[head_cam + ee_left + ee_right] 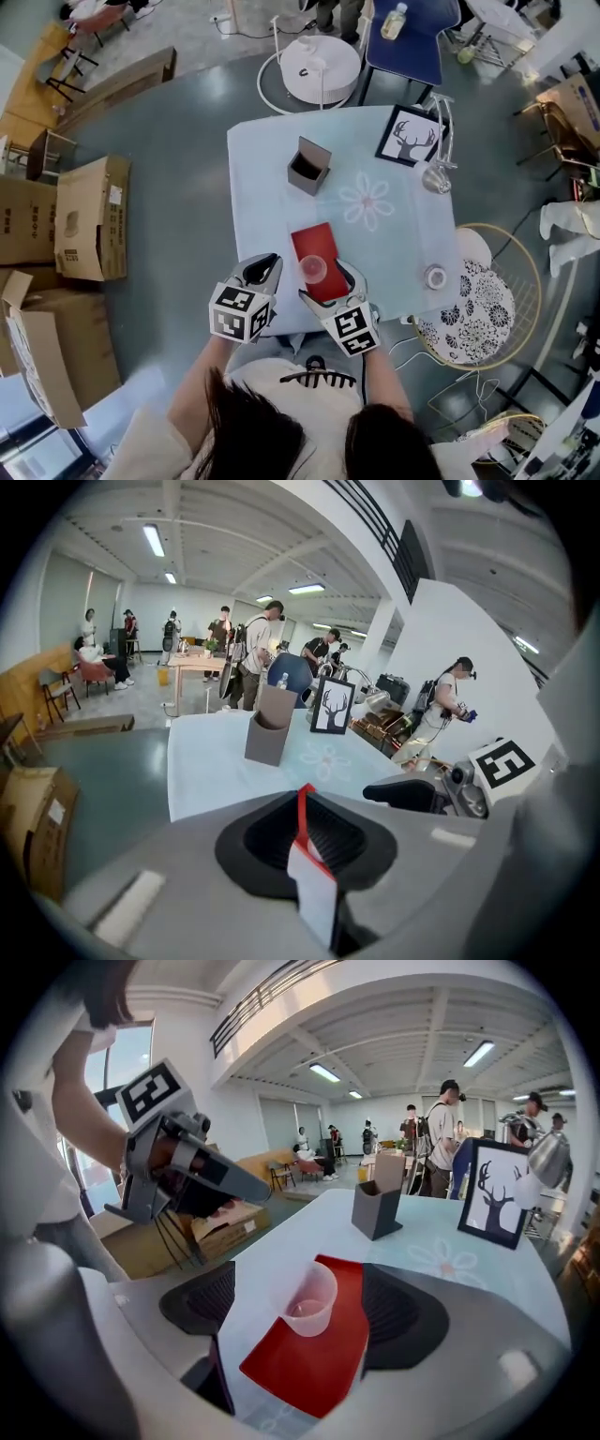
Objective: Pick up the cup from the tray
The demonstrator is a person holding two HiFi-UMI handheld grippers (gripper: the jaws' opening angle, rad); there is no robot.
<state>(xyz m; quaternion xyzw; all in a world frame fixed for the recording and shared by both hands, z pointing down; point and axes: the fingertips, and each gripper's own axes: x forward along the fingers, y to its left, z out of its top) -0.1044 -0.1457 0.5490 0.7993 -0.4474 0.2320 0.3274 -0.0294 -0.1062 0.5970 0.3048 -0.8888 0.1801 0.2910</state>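
Your right gripper [302, 1309] straddles the cup [307, 1299] with spread jaws, cup not yet gripped or lifted off its red tray [309, 1368]; left gripper [305, 829] pressed together.

In the head view the right tool [329, 284] hides the tray's [312, 242] near end.

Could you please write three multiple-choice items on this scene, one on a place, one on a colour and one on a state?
1. Where does the cup stand?
A. on the tray
B. on the floor
C. on a chair

2. What colour is the tray?
A. blue
B. red
C. green

3. How do the right gripper's jaws stand?
A. shut on the cup
B. apart, with the cup between them
C. shut on nothing

Answers: 1 A, as the head view shows it on the tray. 2 B, as both views show it red. 3 B, as gaps show on both sides of the cup.
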